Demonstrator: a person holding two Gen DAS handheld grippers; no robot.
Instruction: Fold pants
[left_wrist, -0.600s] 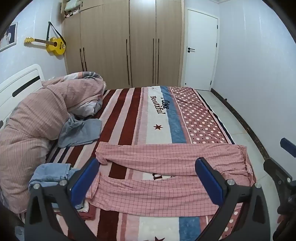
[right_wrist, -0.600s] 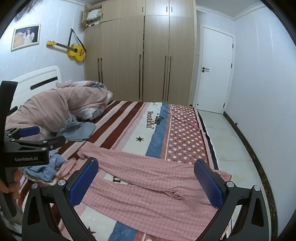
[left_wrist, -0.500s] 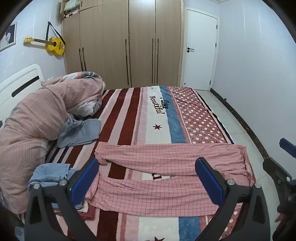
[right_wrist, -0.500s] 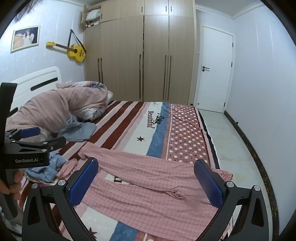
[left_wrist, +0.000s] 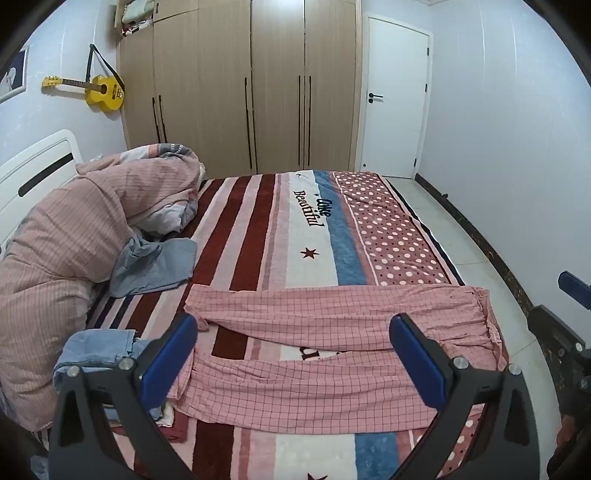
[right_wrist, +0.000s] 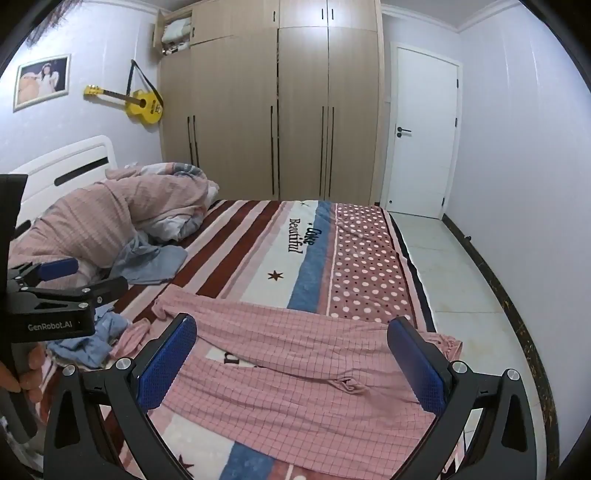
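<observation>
Pink checked pants (left_wrist: 332, 354) lie spread flat across the near end of the striped bed (left_wrist: 266, 229), legs pointing left, waistband at the right edge. They also show in the right wrist view (right_wrist: 295, 369). My left gripper (left_wrist: 293, 360) is open and empty, hovering above the pants near the leg ends. My right gripper (right_wrist: 291, 363) is open and empty above the waist end. The left gripper also shows at the left of the right wrist view (right_wrist: 59, 291).
A bunched pink duvet (left_wrist: 74, 236) fills the bed's left side by the headboard. Grey-blue clothes (left_wrist: 155, 266) and a blue garment (left_wrist: 96, 350) lie beside it. A wardrobe (left_wrist: 251, 92) and a white door (left_wrist: 395, 99) stand behind. Tiled floor (left_wrist: 472, 266) runs along the right.
Both grippers have shifted only slightly; the views are almost the same. The pants have not moved.
</observation>
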